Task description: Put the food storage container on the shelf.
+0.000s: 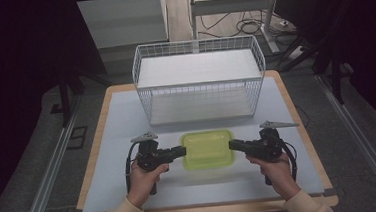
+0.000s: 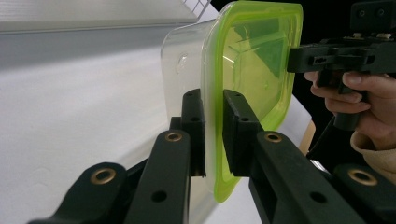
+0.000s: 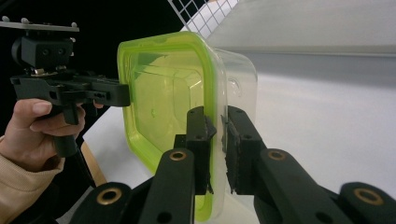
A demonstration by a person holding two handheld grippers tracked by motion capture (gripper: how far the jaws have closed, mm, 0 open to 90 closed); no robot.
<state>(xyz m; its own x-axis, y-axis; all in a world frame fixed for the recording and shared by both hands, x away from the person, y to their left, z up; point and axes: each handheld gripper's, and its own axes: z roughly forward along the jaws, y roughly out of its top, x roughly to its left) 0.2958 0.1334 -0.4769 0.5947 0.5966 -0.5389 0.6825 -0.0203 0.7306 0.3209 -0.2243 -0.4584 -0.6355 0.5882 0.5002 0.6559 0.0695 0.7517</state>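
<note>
Grey table mat (image 1: pixel 127 120); wire basket (image 1: pixel 199 80) just beyond green-lidded container (image 1: pixel 207 148); both grippers' jaws clamped on its rim, left gripper (image 1: pixel 178 152), right gripper (image 1: pixel 235 145).

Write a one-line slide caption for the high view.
Left gripper and right gripper clamp opposite rims of a green-lidded container before a white wire basket.

lime-green lid (image 1: pixel 207 148), white wire basket (image 1: pixel 199 80)
</note>
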